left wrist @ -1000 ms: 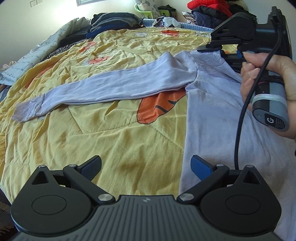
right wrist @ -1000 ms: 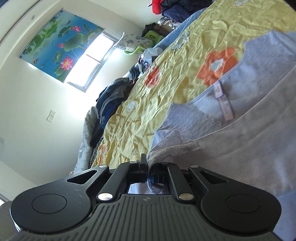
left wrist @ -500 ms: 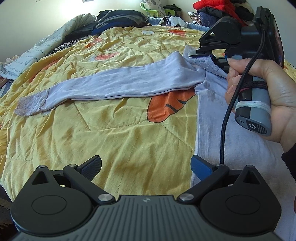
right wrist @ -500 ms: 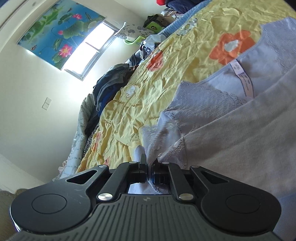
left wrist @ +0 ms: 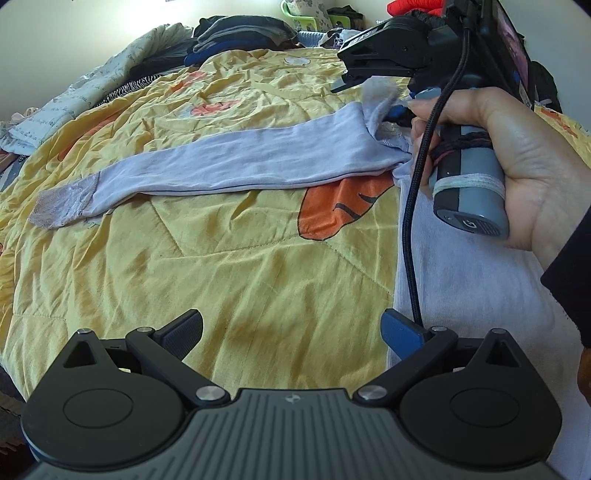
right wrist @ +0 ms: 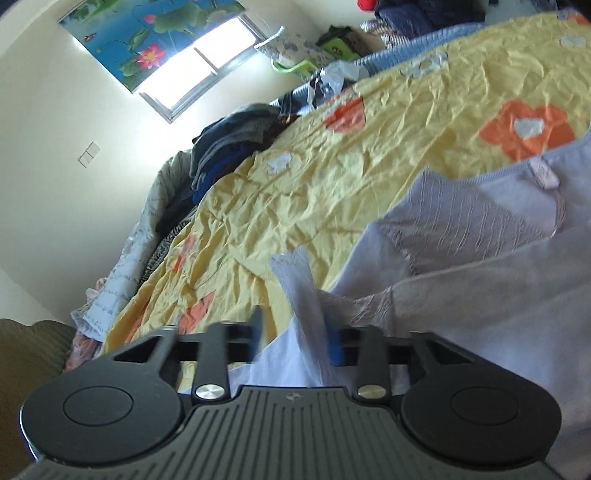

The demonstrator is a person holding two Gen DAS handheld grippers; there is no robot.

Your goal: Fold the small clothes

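Observation:
A lilac long-sleeved top (left wrist: 461,280) lies on a yellow quilt (left wrist: 229,273). Its left sleeve (left wrist: 236,162) stretches out to the left and ends in a lace cuff (left wrist: 62,205). My left gripper (left wrist: 291,330) is open and empty, low over the quilt beside the top's left edge. My right gripper (left wrist: 373,86) is at the top's shoulder (right wrist: 461,221). In the right wrist view its jaws (right wrist: 295,339) stand apart, with a fold of shoulder fabric (right wrist: 306,291) still between them, loose.
Piles of dark clothes (left wrist: 236,37) and a pale printed quilt (left wrist: 66,107) lie along the far edge of the bed. A green basket (left wrist: 306,14) and red clothes (left wrist: 410,7) are at the back. A window (right wrist: 207,70) is on the wall.
My right gripper was shut on the shoulder fabric; now its jaws have opened and the fabric sits loose between them. It also shifted left, bunching the shoulder. The left gripper stayed open.

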